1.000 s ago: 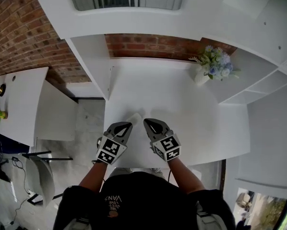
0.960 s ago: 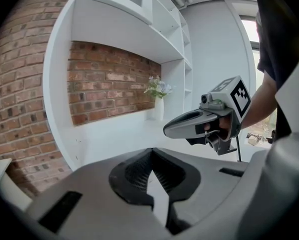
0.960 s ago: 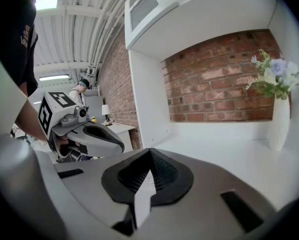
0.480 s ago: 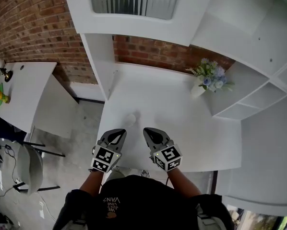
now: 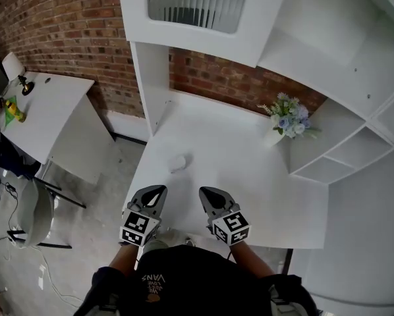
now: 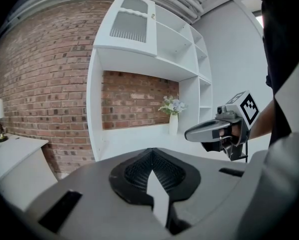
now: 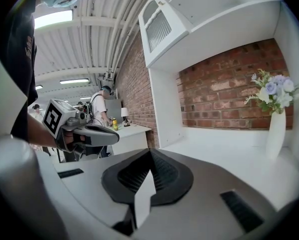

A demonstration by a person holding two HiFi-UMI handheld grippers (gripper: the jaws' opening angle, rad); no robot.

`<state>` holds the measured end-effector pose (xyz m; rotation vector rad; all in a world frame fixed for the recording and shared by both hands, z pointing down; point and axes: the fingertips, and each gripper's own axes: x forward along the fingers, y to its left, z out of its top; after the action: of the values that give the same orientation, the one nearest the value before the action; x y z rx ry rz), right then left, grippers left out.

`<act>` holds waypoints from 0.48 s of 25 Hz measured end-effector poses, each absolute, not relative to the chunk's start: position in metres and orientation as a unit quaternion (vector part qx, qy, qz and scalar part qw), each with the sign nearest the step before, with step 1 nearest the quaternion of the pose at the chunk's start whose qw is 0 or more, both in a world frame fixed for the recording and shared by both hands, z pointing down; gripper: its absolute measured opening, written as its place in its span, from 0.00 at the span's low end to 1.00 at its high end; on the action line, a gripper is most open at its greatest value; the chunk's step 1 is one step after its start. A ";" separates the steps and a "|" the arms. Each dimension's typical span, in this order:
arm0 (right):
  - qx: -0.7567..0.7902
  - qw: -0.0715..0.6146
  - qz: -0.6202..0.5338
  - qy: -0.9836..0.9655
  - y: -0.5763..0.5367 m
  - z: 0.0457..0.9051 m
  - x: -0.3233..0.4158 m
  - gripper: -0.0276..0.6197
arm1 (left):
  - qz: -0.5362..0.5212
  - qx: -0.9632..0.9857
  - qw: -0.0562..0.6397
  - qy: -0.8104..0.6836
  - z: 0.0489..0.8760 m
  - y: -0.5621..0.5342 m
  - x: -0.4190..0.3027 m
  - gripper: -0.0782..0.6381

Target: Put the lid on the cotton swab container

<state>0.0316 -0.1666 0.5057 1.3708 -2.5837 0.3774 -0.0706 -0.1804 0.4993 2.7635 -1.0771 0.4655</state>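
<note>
A small pale round cotton swab container (image 5: 178, 162) sits on the white desk (image 5: 250, 170), a little ahead of both grippers. From here I cannot make out a lid apart from it. My left gripper (image 5: 153, 193) hangs at the desk's near edge, shut and empty. Beside it on the right, my right gripper (image 5: 207, 195) is also shut with nothing in it. In the left gripper view the jaws (image 6: 152, 158) meet tip to tip and the right gripper (image 6: 212, 130) shows alongside. The right gripper view has closed jaws (image 7: 150, 160) and the left gripper (image 7: 92, 134); the container is hidden in both.
A white vase of flowers (image 5: 284, 120) stands at the desk's far right, by open shelves (image 5: 342, 150). A cabinet (image 5: 197, 12) hangs over the brick wall. A second white desk (image 5: 45, 110) and a chair (image 5: 35, 219) are at the left. A person (image 7: 100, 111) stands far off.
Both grippers have drawn back toward the desk's near edge, so the container now lies farther ahead of their tips. The head view has swung to take in more of the room at the left.
</note>
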 end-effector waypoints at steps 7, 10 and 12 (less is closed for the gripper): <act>0.437 0.099 0.125 -0.885 -0.135 0.503 0.037 0.04 | 0.134 0.903 0.069 -0.403 0.488 -0.146 -0.074 0.12; 0.432 0.098 0.123 -0.888 -0.122 0.499 0.040 0.05 | 0.136 0.899 0.073 -0.410 0.490 -0.130 -0.075 0.12; 0.428 0.096 0.123 -0.890 -0.114 0.498 0.042 0.04 | 0.134 0.894 0.076 -0.420 0.492 -0.120 -0.075 0.12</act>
<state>0.0421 -0.1142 0.4976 1.2681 -2.6373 0.3651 -0.0745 -0.1204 0.4917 2.6824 -1.2588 0.4017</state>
